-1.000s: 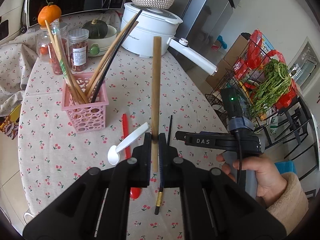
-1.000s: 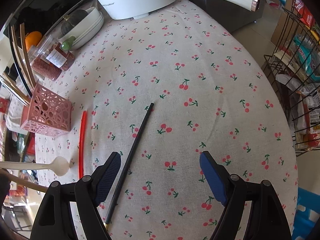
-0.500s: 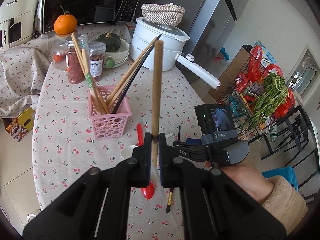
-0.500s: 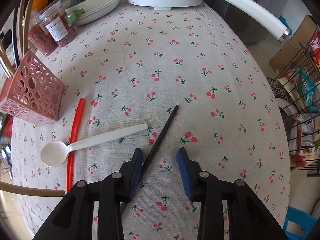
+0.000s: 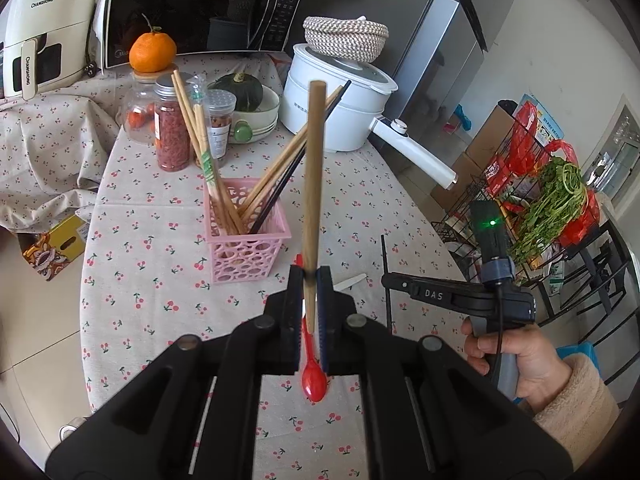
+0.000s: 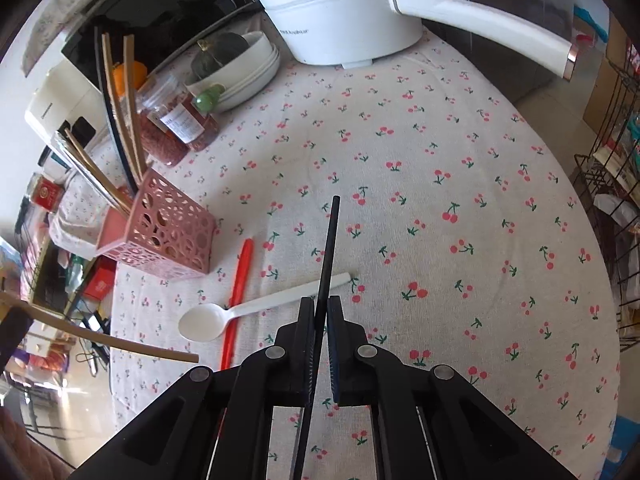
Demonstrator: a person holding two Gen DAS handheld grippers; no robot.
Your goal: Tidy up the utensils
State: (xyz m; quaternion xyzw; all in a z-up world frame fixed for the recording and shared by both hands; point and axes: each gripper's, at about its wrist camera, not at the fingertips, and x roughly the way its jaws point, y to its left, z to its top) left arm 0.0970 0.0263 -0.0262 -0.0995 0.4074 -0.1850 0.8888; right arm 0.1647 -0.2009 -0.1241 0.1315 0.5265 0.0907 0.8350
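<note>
**Both tongs loaded: one stick each**

The black chopstick (image 6: 329,248) is pinched now in the right tongs (image 6: 320,312), whose jaws have just been closing and sit tight on it; its tip points out over the cherry-print surface (image 6: 460,160). Over on the other side, the left tongs (image 5: 310,280) are clamped on a wooden stick (image 5: 312,168), which stands nearly upright in front of the pink basket (image 5: 248,252). That basket is already bristling with chopsticks (image 5: 208,168), leaning left and right. Down on the cloth, a white spoon (image 6: 248,312) lies across a red spoon (image 6: 238,292), both just beside the basket. Further back, a white pot (image 5: 332,108), a bowl with a squash (image 5: 244,92), jars (image 5: 172,128) and an orange (image 5: 152,52).
</note>
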